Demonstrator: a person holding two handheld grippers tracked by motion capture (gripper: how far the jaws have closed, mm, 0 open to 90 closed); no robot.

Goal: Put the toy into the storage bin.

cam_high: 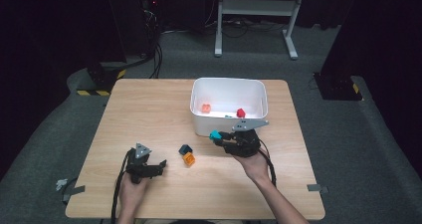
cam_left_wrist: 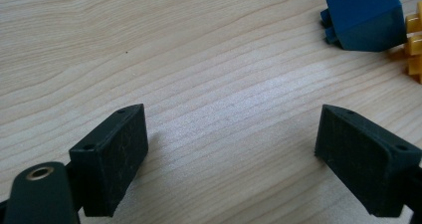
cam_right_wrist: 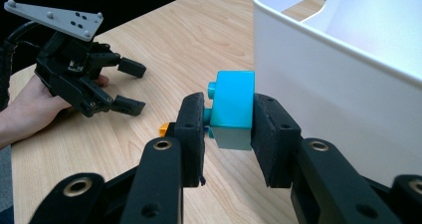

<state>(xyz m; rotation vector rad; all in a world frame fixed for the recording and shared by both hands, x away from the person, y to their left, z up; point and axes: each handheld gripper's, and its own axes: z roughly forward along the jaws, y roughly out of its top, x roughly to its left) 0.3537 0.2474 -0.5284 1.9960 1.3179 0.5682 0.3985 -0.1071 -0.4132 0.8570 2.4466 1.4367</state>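
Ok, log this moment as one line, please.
right tool: shut on cyan block, beside white bin | left tool: open, over bare table | blue block, orange block: on table

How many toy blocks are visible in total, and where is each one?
5. Orange block and red block in the white bin; cyan block in the right gripper; dark blue block and orange-yellow block on the table. Others may be hidden.

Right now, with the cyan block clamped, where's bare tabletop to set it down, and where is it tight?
Free: the table's far-left stretch beside the white bin, and the near edge between the two hands. Crowded: the middle, where the dark blue block and orange block sit between left gripper and right gripper.
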